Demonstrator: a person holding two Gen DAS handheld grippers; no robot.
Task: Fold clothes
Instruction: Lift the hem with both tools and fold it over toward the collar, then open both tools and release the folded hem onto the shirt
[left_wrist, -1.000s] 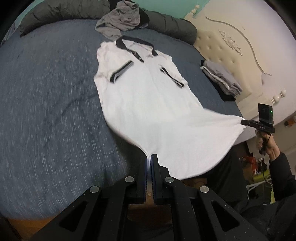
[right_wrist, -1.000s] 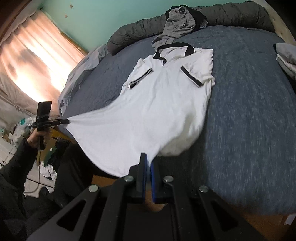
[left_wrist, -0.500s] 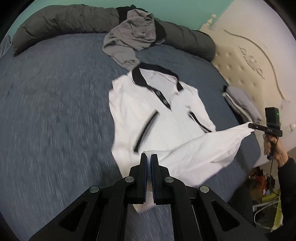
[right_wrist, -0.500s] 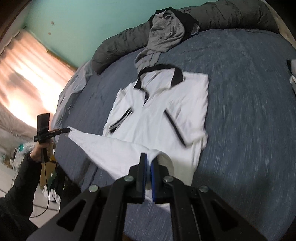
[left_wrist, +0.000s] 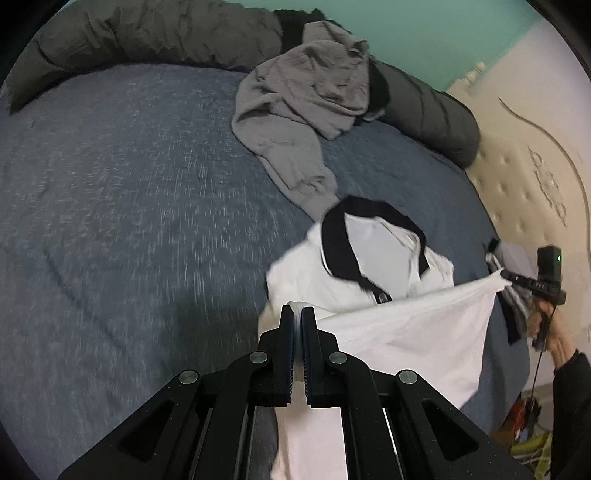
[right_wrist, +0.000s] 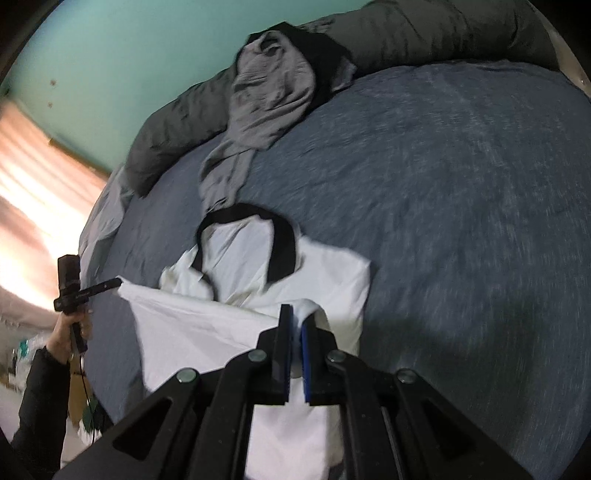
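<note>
A white polo shirt (left_wrist: 391, 269) with a black collar lies on the blue bed (left_wrist: 129, 221), its lower half lifted and carried over its chest. My left gripper (left_wrist: 298, 312) is shut on one hem corner; across the bed it shows as a small black tool (right_wrist: 110, 285) pinching the far corner. My right gripper (right_wrist: 297, 314) is shut on the other hem corner, and its far view (left_wrist: 511, 278) shows the cloth stretched taut between both. The white shirt (right_wrist: 229, 314) hangs in a band just below the collar.
A crumpled grey garment (left_wrist: 306, 107) lies beyond the collar against a dark rolled duvet (left_wrist: 155, 33). Folded grey clothes (left_wrist: 515, 299) sit by the cream headboard (left_wrist: 532, 184). A person's hand and dark sleeve (right_wrist: 48, 369) hold the far gripper. Floor clutter lies beside the bed.
Both grippers have swept forward across the bed with the hem, folding the shirt's lower half up over its chest toward the collar. Sleeves and placket are now mostly covered.
</note>
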